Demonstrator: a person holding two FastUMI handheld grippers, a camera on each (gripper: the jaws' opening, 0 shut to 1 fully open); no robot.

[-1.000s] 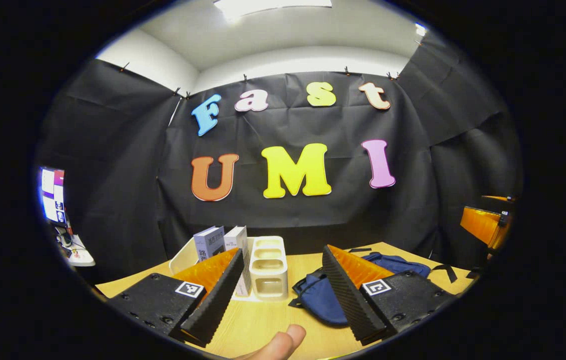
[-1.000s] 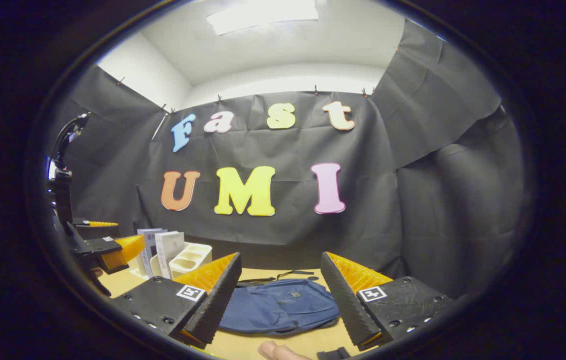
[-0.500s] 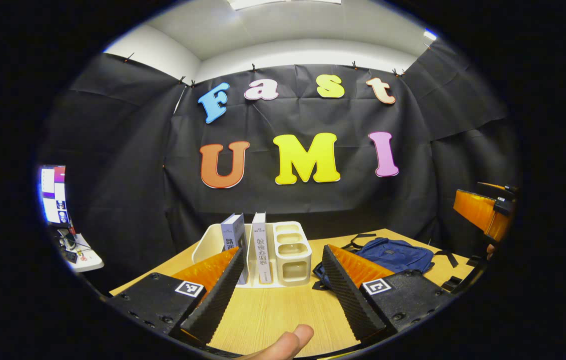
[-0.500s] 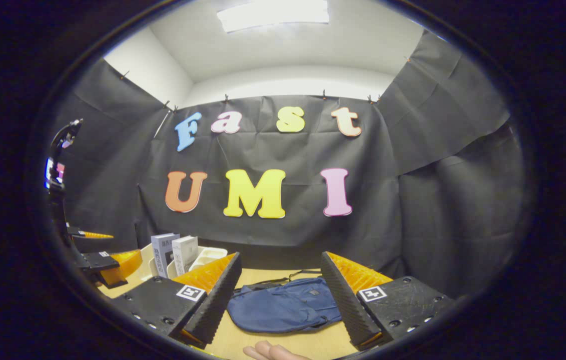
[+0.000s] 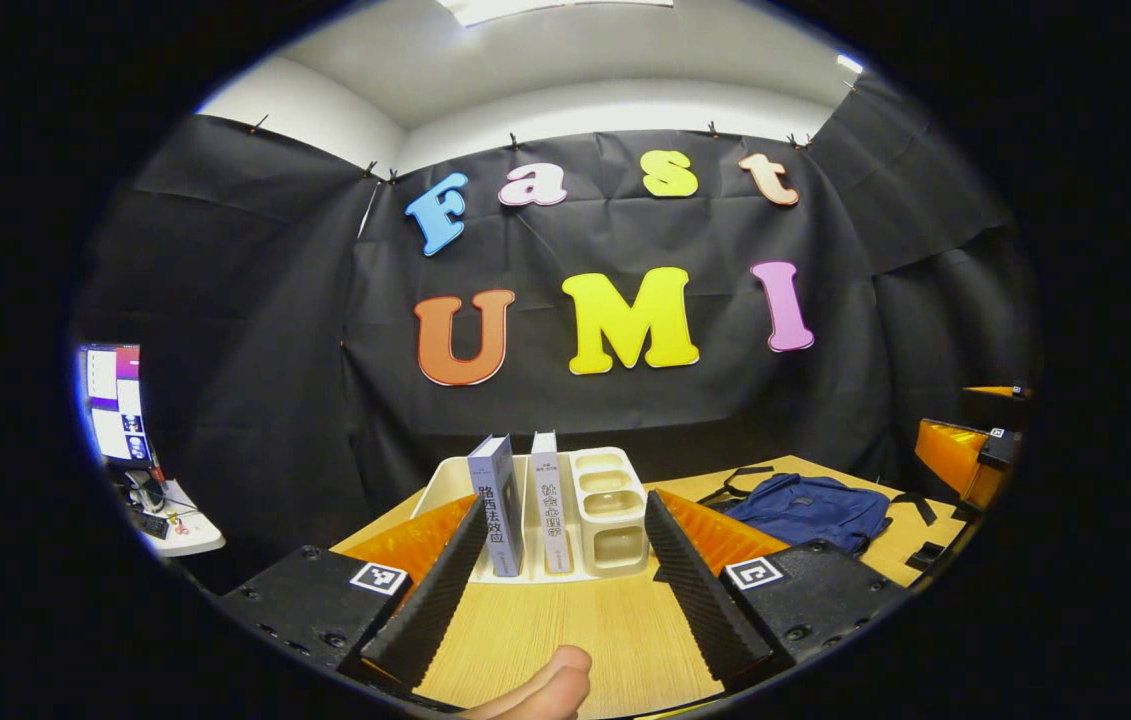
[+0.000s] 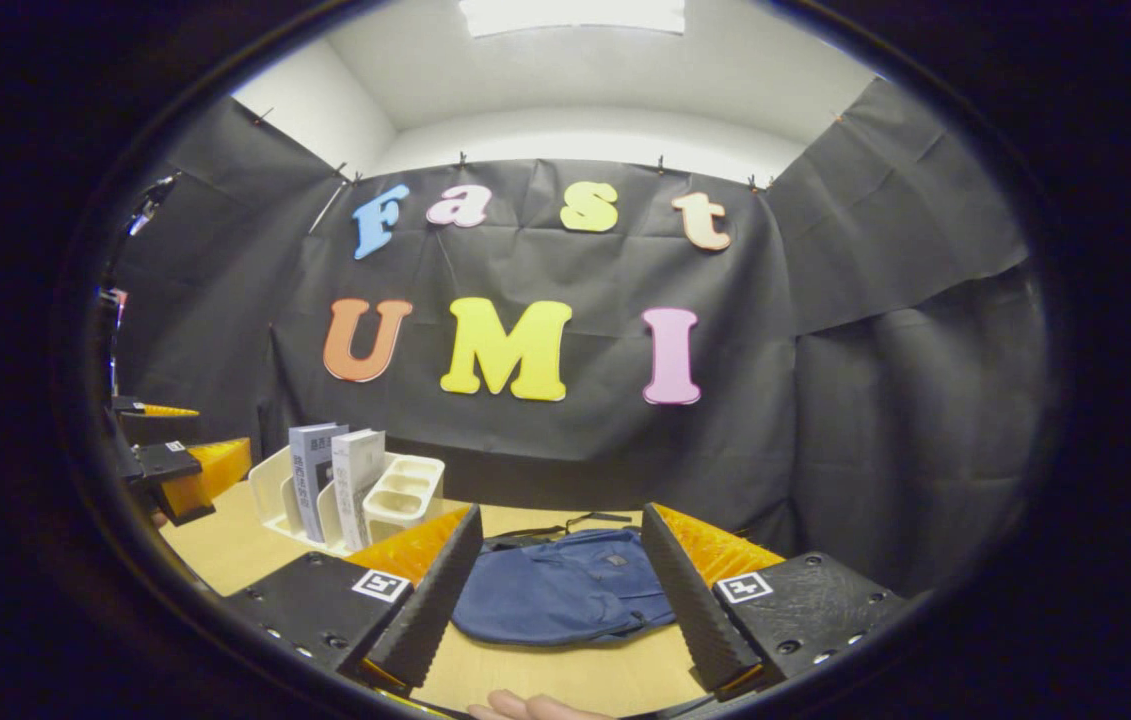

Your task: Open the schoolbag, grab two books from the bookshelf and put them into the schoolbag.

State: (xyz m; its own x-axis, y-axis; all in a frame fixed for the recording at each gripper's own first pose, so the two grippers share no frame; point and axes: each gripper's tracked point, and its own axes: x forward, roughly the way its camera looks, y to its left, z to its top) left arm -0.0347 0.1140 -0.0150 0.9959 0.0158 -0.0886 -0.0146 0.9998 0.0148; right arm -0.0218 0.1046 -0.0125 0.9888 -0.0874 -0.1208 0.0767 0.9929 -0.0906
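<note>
Two books [image 5: 517, 505] stand upright in the white bookshelf [image 5: 593, 505]; schoolbag [image 6: 565, 598] lies flat; both grippers spread, holding nothing.

Lower centre of your right gripper view: blue schoolbag [image 6: 565, 600] lying flat on the wooden table. Lower centre of your left gripper view: two books [image 5: 523, 505] standing upright, spines toward you, in the cream bookshelf [image 5: 607, 510]

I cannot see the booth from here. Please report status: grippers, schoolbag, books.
Left gripper open, facing two upright books in bookshelf. Right gripper open, facing schoolbag, flat on table. Nothing in the way.
</note>
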